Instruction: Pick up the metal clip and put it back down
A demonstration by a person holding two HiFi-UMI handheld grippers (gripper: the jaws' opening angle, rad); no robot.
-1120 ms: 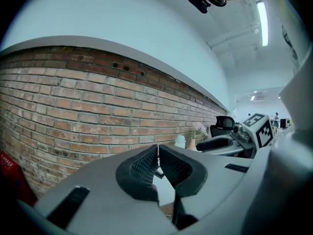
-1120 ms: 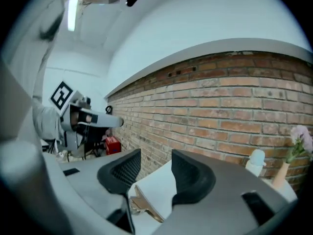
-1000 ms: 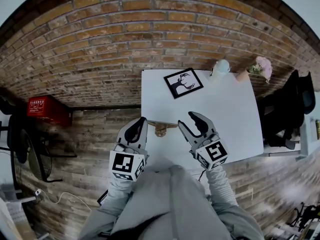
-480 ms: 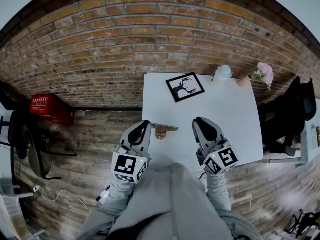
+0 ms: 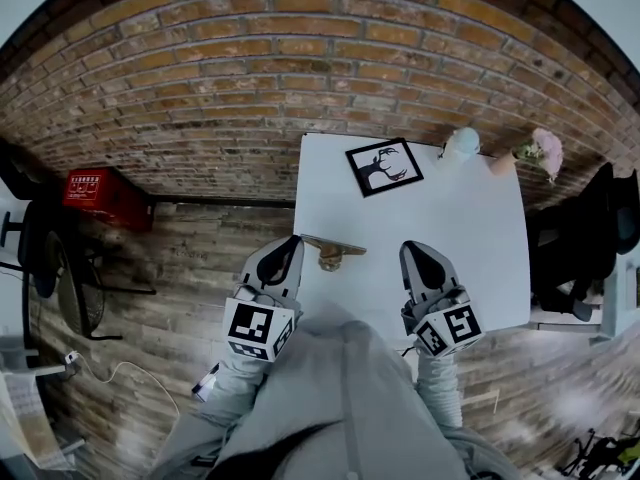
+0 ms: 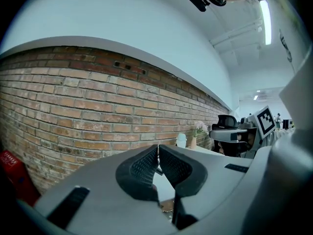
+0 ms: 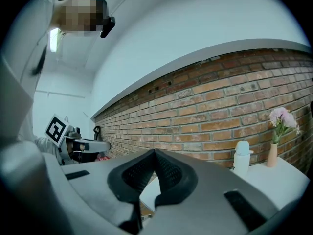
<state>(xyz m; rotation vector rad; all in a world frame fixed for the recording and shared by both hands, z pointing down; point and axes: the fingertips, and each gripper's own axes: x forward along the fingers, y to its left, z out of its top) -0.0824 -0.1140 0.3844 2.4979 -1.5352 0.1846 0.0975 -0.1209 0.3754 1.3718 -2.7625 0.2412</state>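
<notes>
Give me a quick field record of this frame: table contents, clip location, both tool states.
table: white, far edge at the brick wall
metal clip: at the table's near-left edge, between the two tools, closer to the left one; not gripped
left tool: jaws together, nothing between them
right tool: jaws together, empty, over the table
far side of table: framed picture, white bottle, vase of pink flowers
floor: red box off to the left
</notes>
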